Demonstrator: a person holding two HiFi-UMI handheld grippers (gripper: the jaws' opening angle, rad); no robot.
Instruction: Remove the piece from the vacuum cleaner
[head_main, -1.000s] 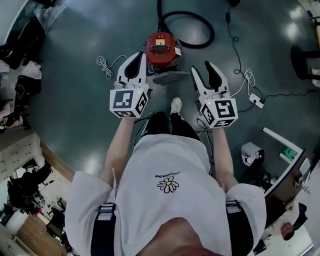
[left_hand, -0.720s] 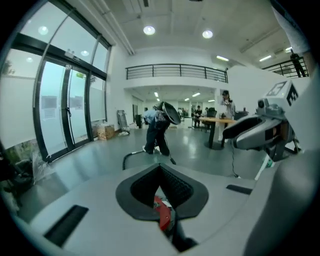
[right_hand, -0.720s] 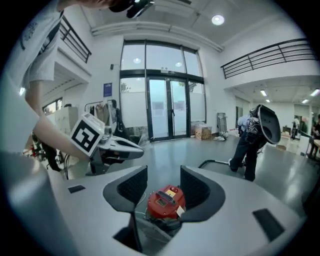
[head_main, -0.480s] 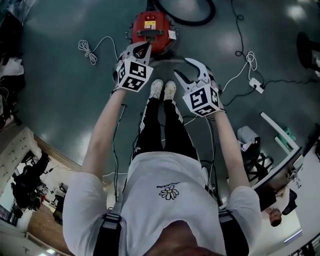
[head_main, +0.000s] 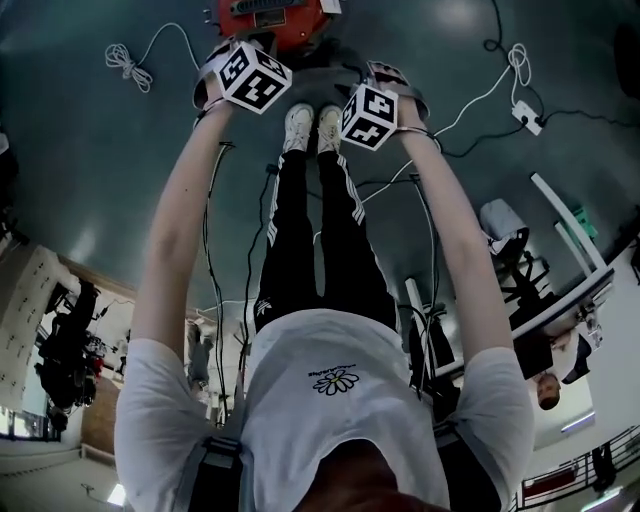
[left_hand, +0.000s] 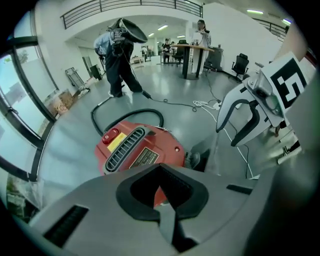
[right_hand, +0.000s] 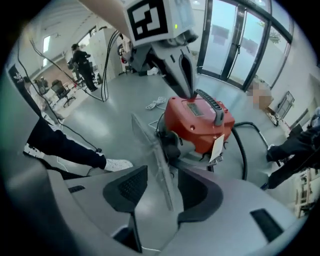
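Observation:
The red vacuum cleaner (head_main: 268, 15) (left_hand: 140, 150) (right_hand: 197, 122) stands on the floor in front of the person's feet. From its front a clear flat nozzle piece (right_hand: 152, 155) (left_hand: 216, 150) sticks out. My right gripper (right_hand: 162, 175) (left_hand: 226, 137) is open, with the clear piece lying between its two jaws, untouched as far as I can see. My left gripper (left_hand: 160, 166) (right_hand: 191, 95) is shut, its tips resting on the vacuum's red top beside the grey handle (right_hand: 212, 107). In the head view both marker cubes hide the jaws.
A black hose (left_hand: 125, 115) (right_hand: 242, 145) loops behind the vacuum. The person's white shoes (head_main: 313, 125) (right_hand: 112, 164) stand just short of it. A coiled white cable (head_main: 125, 55) and a power strip (head_main: 528, 112) lie on the floor. People (left_hand: 120, 55) stand farther back.
The person has bent forward and both grippers have dropped to the vacuum. The right jaws now straddle the clear piece; the left tips now rest on the red top.

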